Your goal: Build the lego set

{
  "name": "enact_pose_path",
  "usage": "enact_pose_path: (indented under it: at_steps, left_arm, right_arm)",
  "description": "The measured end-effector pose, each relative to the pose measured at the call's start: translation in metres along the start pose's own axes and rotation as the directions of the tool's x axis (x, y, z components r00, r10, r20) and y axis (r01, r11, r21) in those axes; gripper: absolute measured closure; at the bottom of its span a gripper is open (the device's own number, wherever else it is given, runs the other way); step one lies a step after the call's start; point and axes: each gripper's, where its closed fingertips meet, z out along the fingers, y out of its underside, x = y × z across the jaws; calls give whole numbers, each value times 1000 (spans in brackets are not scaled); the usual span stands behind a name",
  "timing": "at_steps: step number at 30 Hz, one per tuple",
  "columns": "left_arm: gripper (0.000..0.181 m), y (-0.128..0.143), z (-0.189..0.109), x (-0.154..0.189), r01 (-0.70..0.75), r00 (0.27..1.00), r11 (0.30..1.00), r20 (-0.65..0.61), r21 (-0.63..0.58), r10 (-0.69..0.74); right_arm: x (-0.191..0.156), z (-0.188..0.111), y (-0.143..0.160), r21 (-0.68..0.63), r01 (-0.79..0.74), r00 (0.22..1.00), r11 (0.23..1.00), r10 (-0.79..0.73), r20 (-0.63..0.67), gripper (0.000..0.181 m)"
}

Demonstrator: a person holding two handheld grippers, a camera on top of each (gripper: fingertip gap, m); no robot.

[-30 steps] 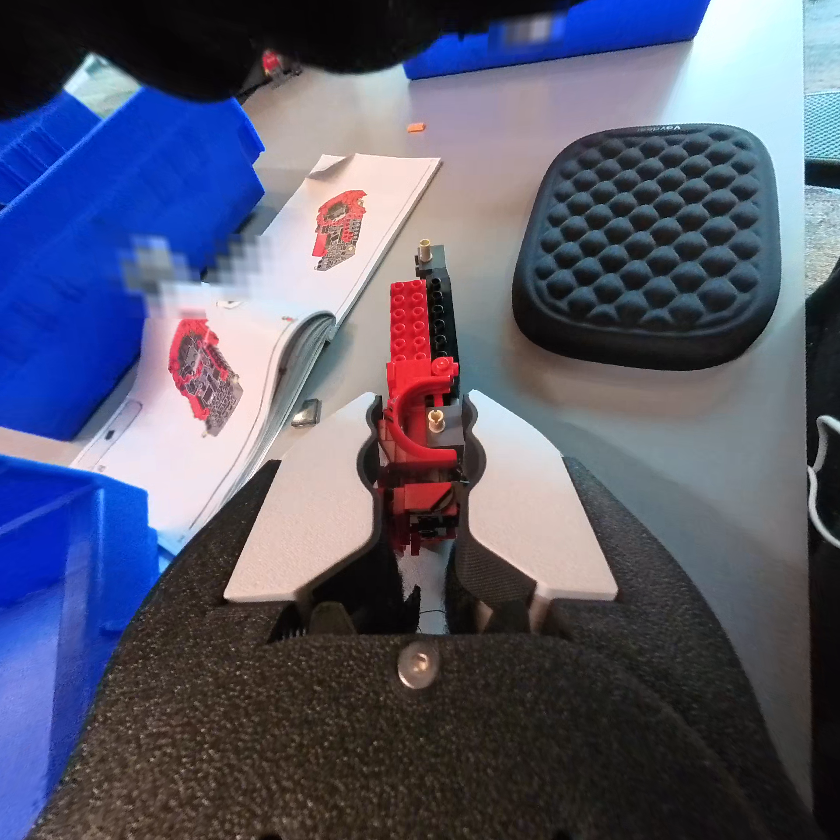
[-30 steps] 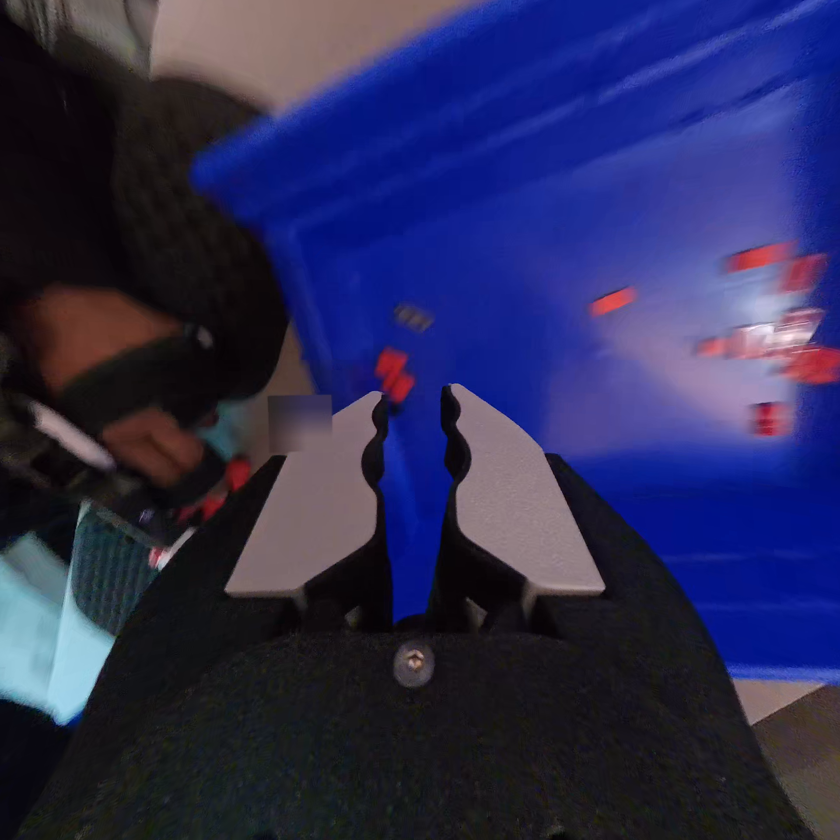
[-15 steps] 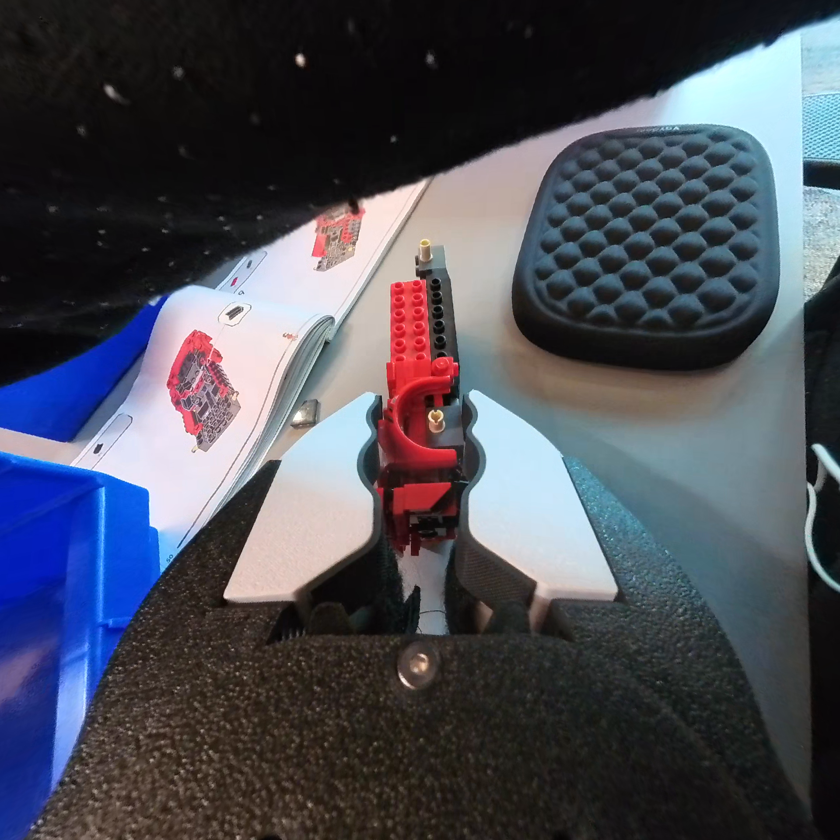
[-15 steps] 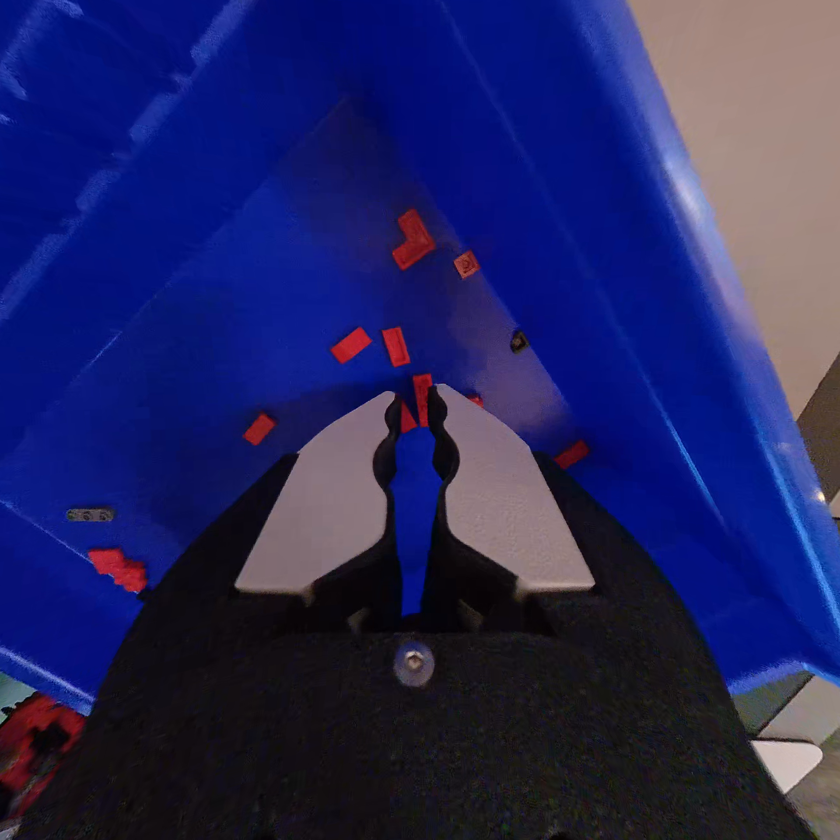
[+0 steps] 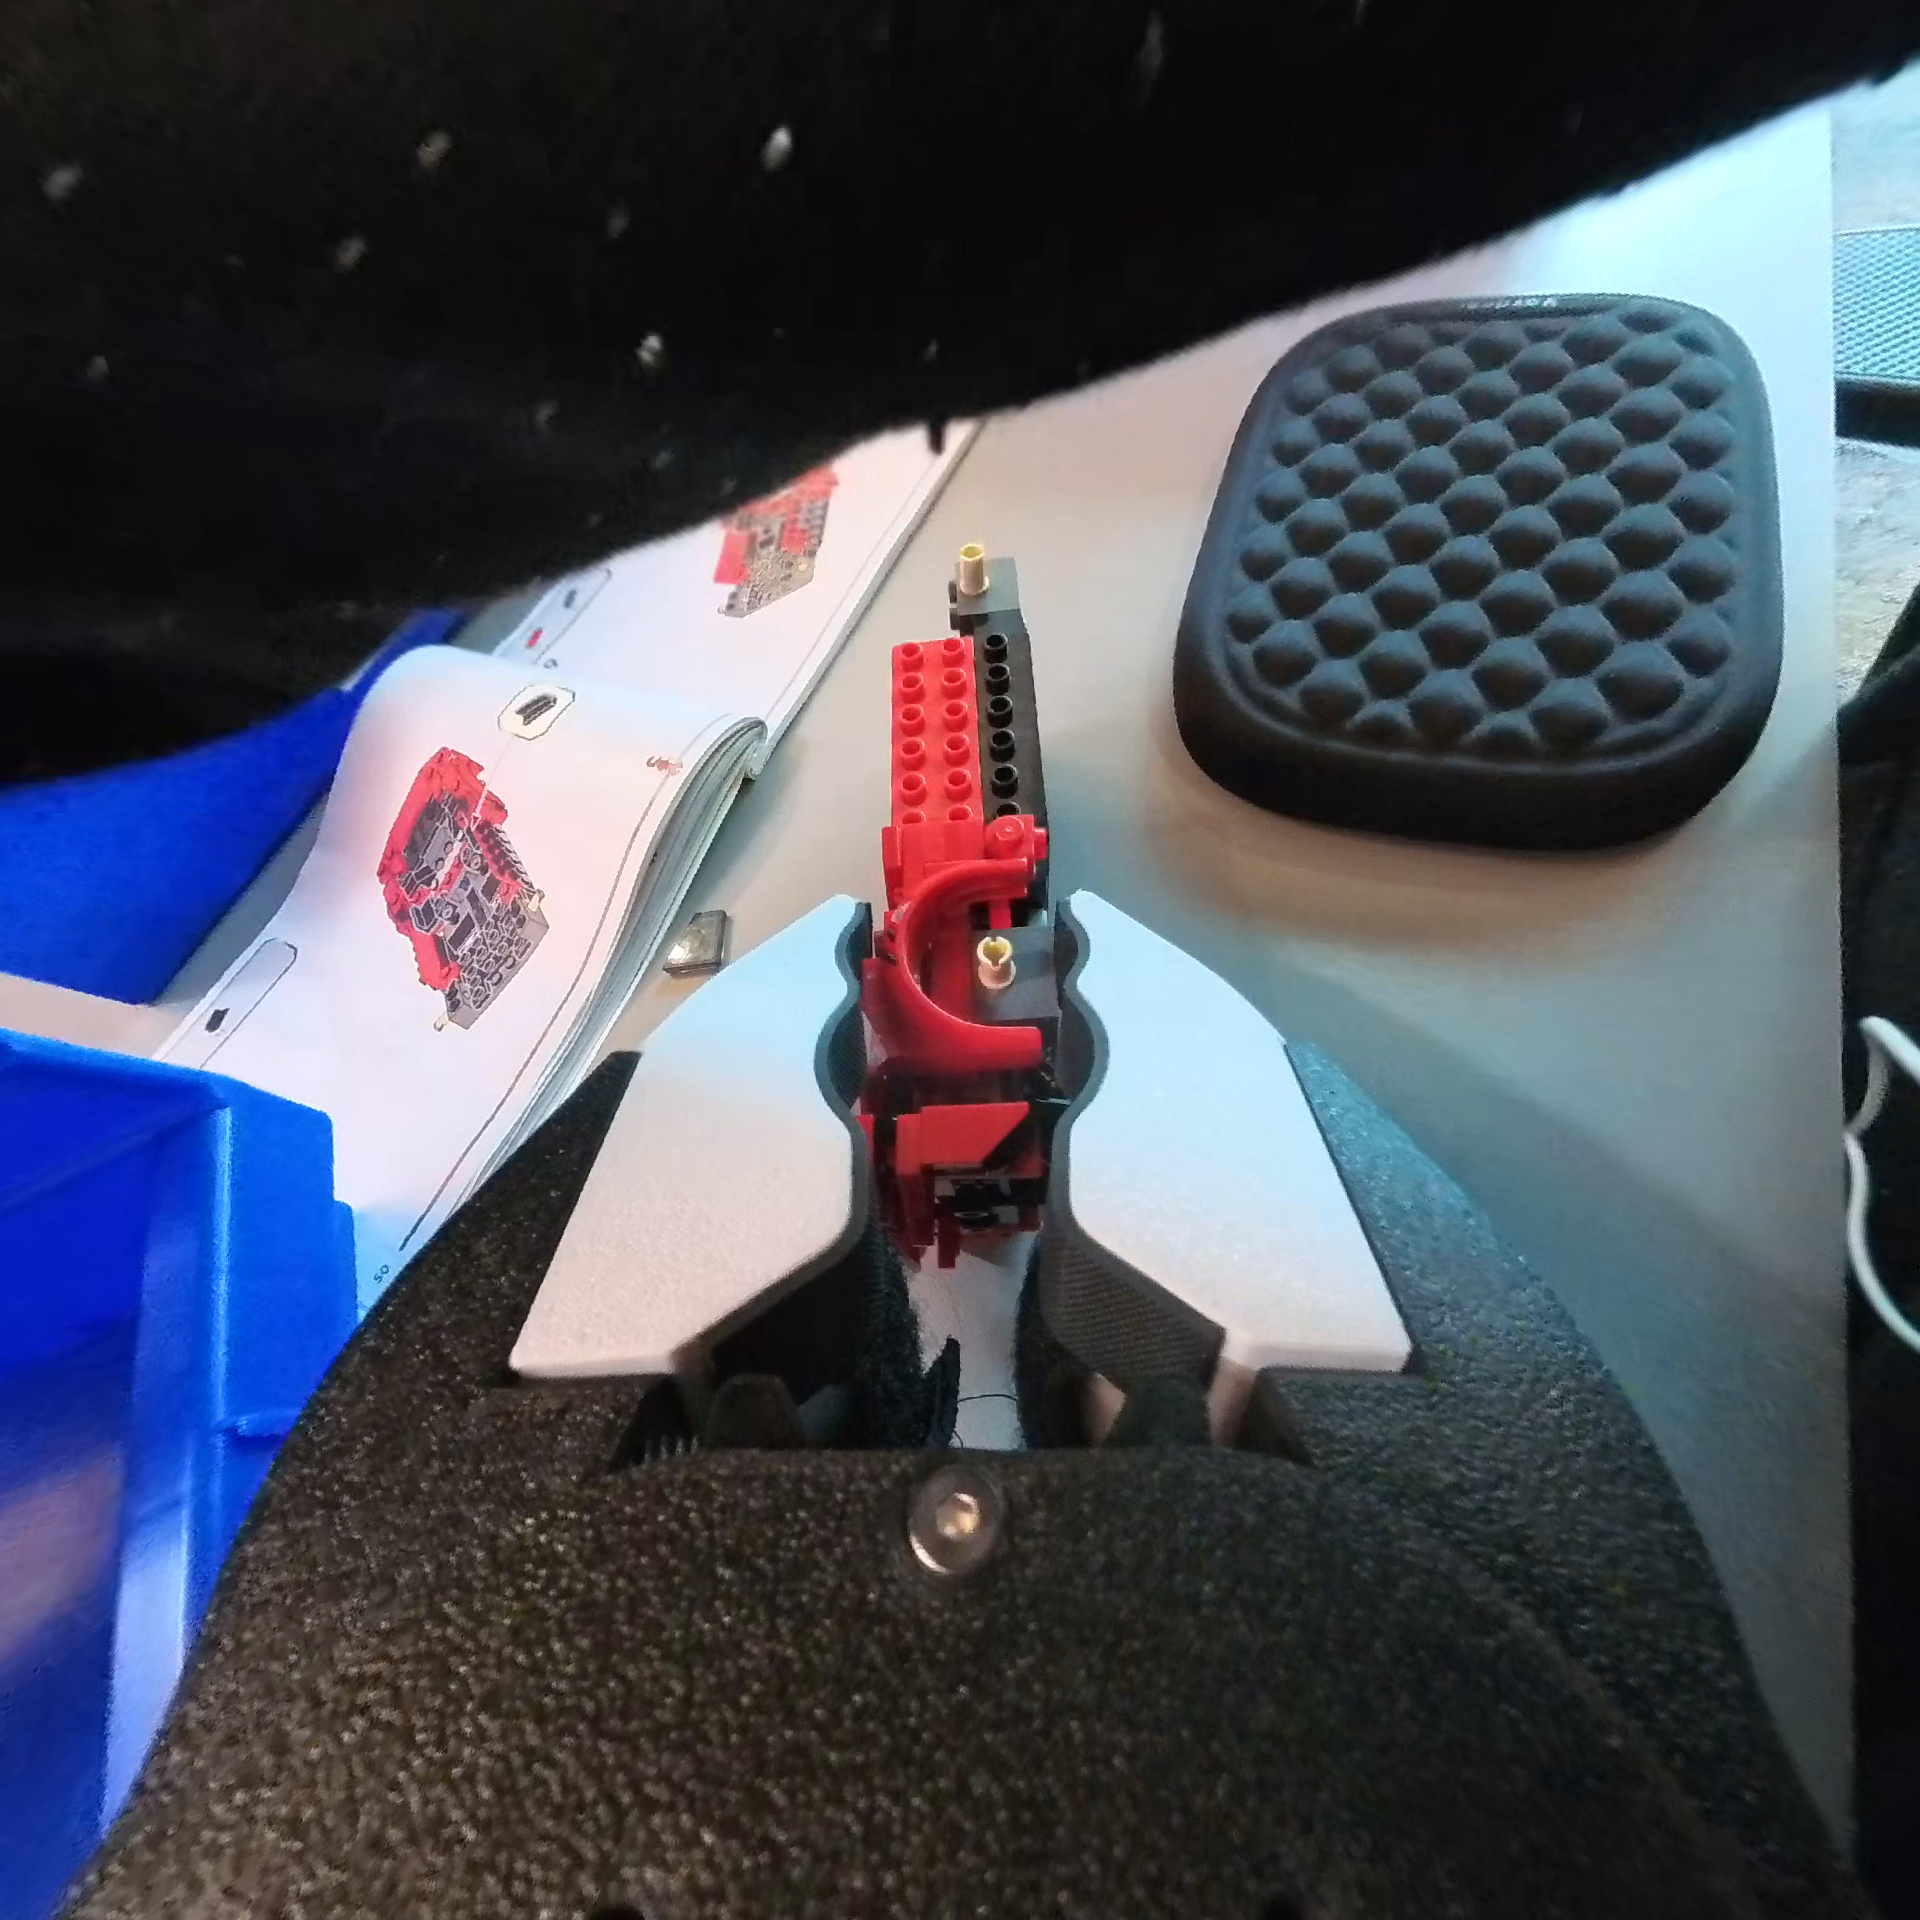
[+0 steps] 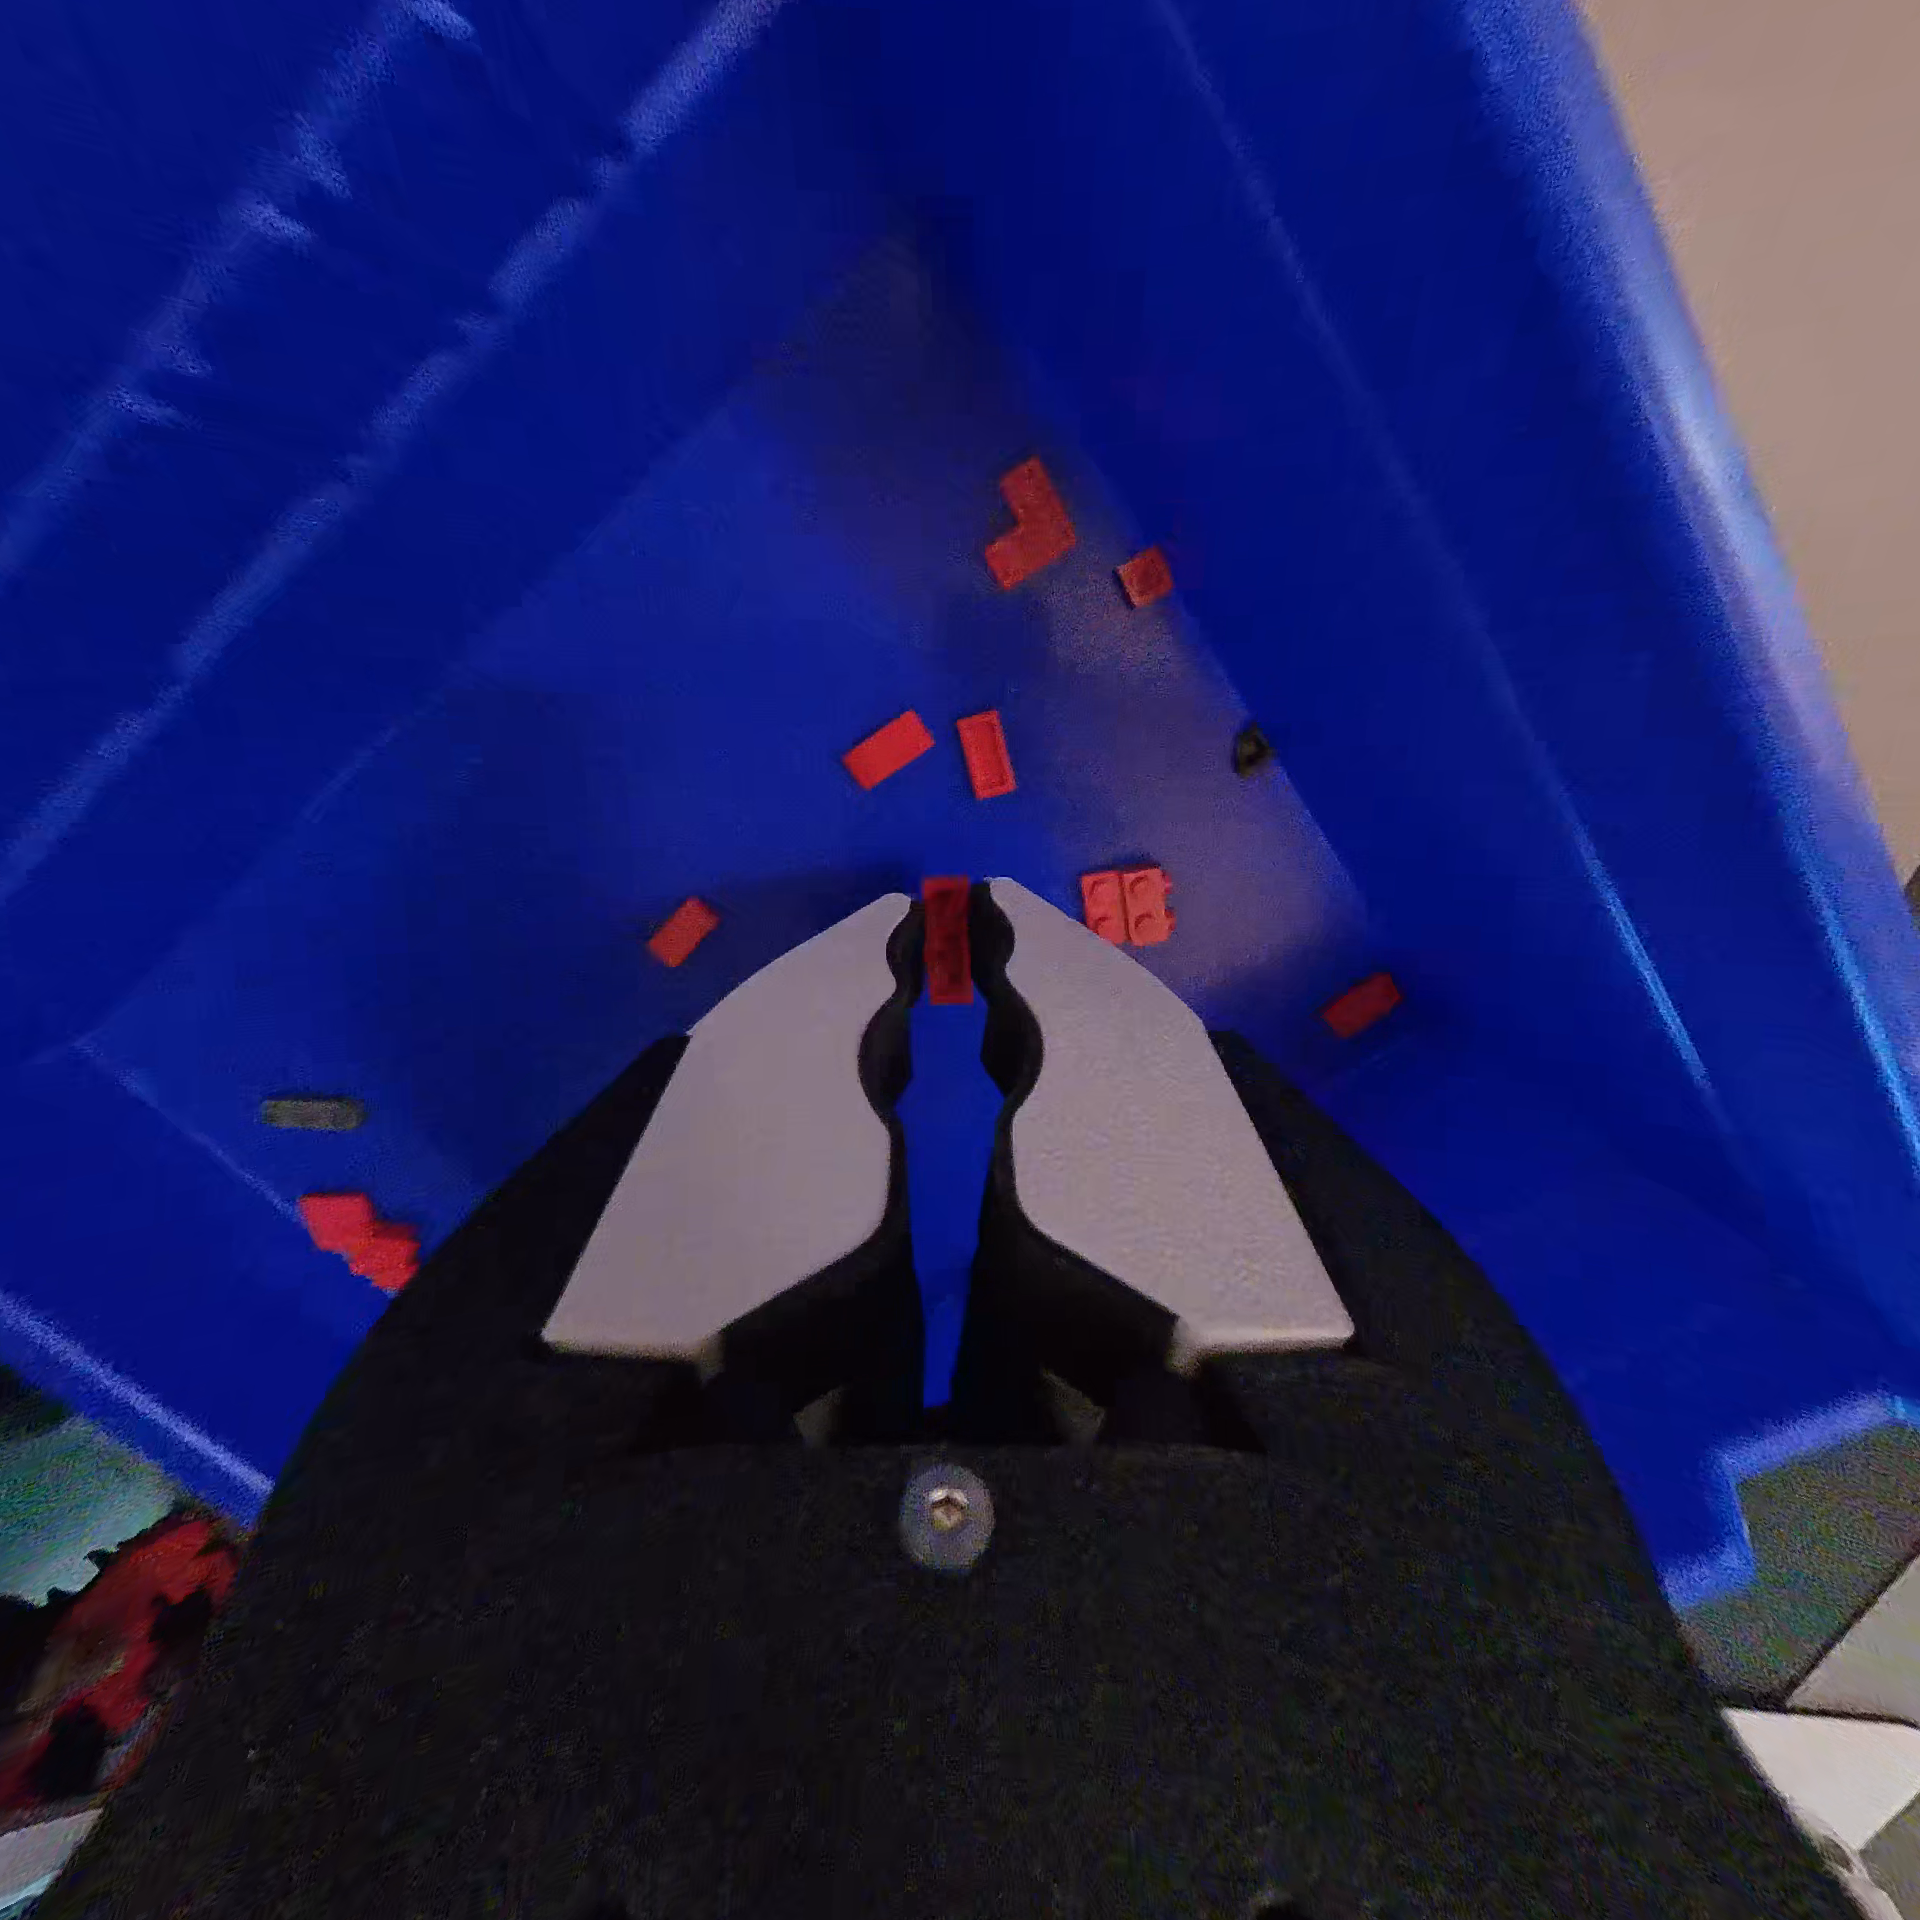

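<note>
My left gripper is shut on a red and black lego model and holds it just over the grey table, its far end pointing away from me. My right gripper is deep inside a blue bin. Its fingertips are closed around a small red plate on the bin floor. Several other loose red pieces lie around it, with a double red plate just to the right.
An open instruction booklet lies left of the model, with a small dark piece beside it. A black dimpled pad lies at the right. Blue bins stand at the left. A black mass covers the top of the left wrist view. There is about 35 centimetres between the tips of the two grippers. Measured from the fingertips, the small dark piece is 8 centimetres or so from the left gripper and 30 centimetres from the right.
My right gripper has swung into the blue bin, moved down to the floor and narrowed its jaws around the small red plate. The left gripper and the model have stayed still.
</note>
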Motion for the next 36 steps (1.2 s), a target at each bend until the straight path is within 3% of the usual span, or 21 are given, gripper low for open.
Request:
enact_pose_path:
  at_steps: [3, 6, 9, 12, 15, 18, 22, 25, 31, 36]
  left_arm:
    - [149, 0, 0, 0, 0, 1000, 1000, 4, 0, 0]
    - [149, 0, 0, 0, -3, 1000, 1000, 7, -2, 3]
    - [149, 0, 0, 0, -5, 1000, 1000, 8, -3, 5]
    - [149, 0, 0, 0, -15, 1000, 1000, 14, -4, 15]
    - [149, 0, 0, 0, -15, 1000, 1000, 14, -7, 16]
    - [149, 1, -1, 0, -6, 1000, 1000, 9, -10, 6]
    - [149, 1, -1, -1, 7, 1000, 1000, 4, -9, -7]
    - [149, 2, -1, -1, 2, 1000, 1000, 7, -10, -2]
    - [149, 4, -3, -5, 30, 999, 999, 26, -13, -30]
    - [149, 4, -3, -5, 39, 999, 999, 17, -14, -39]
  right_arm:
    - [-26, -54, 2, 182, -6, 1000, 983, 1, 24, 173]
    - [-58, -120, 26, 396, -70, 997, 915, 52, 56, 173]
    - [-94, -164, 83, 534, -176, 984, 827, 155, 85, 174]
    - [-121, -181, 161, 623, -282, 946, 729, 321, 52, 173]
    - [-144, -177, 237, 725, -384, 850, 571, 525, 37, 173]
    - [-166, -155, 304, 791, -414, 740, 451, 673, 4, 174]
    - [-182, -114, 353, 816, -471, 658, 335, 749, 73, 174]
    - [-185, -88, 367, 750, -537, 653, 386, 754, 79, 173]
    - [-183, -73, 355, 678, -583, 708, 448, 689, 154, 173]
    - [-193, -53, 372, 535, -690, 675, 487, 701, 232, 160]
